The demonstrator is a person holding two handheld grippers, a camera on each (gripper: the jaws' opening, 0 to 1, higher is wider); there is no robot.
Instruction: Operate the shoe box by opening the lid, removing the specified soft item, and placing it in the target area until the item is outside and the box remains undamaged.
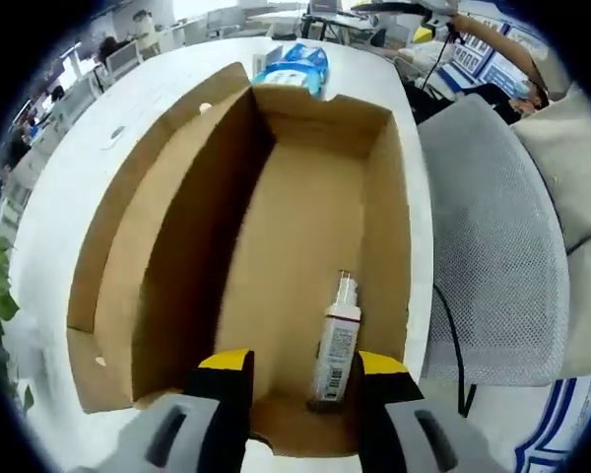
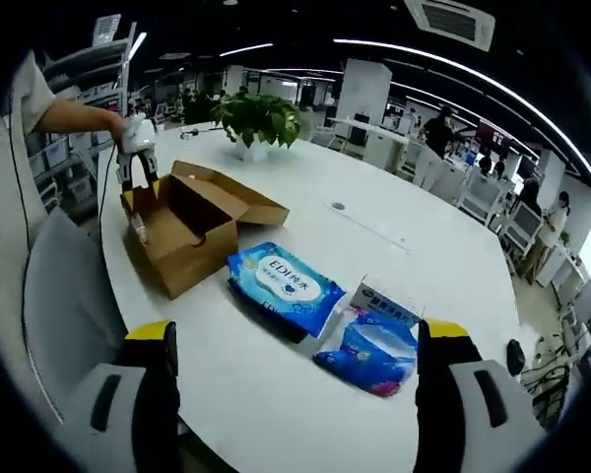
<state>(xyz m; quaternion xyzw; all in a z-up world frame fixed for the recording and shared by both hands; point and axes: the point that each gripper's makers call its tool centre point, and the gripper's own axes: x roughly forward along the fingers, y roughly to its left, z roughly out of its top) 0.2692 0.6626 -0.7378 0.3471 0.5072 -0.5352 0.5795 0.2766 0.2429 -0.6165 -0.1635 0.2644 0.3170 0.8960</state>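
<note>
The shoe box (image 1: pixel 305 246) lies open on the white table (image 2: pixel 374 246), its lid (image 1: pixel 143 227) folded out to the left of the left gripper (image 1: pixel 303 379). Inside, a small white bottle (image 1: pixel 337 345) rests on the box floor, directly ahead of that gripper and just inside its right jaw. The left gripper's jaws stand apart above the near end wall of the box and grip nothing. In the right gripper view, the same gripper (image 2: pixel 138 177) hangs over the far end of the box, held by a person's hand.

The right gripper (image 2: pixel 295 379) is released and empty, jaws spread wide, well apart from the box. Ahead of it lie a blue wipes pack (image 2: pixel 286 286), and nearer its right jaw a blue pouch (image 2: pixel 374 353) beside a small carton (image 2: pixel 386 304). A potted plant (image 2: pixel 258 120) stands beyond the box.

Judgement: the lid-opening step is complete; the removal step is in hand. The soft packs already lie outside. The next move calls for lowering the left gripper into the box without pressing the cardboard walls.
</note>
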